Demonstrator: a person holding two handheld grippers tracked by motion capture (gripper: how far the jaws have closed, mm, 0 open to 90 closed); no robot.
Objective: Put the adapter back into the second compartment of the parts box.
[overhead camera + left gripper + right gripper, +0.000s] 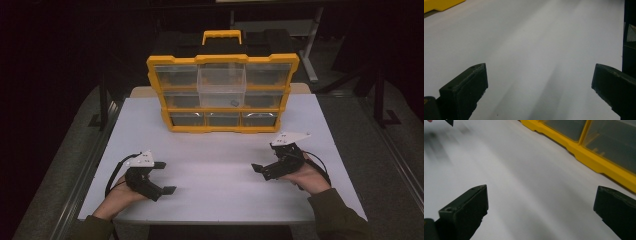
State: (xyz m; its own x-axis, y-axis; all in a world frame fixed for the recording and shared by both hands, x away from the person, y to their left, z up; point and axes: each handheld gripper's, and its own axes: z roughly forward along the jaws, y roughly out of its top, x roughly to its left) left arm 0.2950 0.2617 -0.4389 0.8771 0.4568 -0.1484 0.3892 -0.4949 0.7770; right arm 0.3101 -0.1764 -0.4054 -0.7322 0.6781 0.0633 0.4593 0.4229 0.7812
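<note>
High view: a yellow plastic organiser cabinet with clear drawers (pixel 222 95) stands at the far middle of the white table (pixel 215 200). One clear middle drawer (pixel 221 85) sits pulled forward; a small dark item (pixel 234 102) lies in it. The left gripper (pixel 164 177) and right gripper (pixel 262 167) rest low near the front edge, well apart from the cabinet.

Left gripper view: jaws stand wide apart, nothing between them; bare table ahead.

Right gripper view: jaws likewise spread wide and empty; the cabinet's yellow base (pixel 599 165) lies ahead to the right.

Judgement: no handling is under way; approach, grasp and drawer work all remain.
</note>
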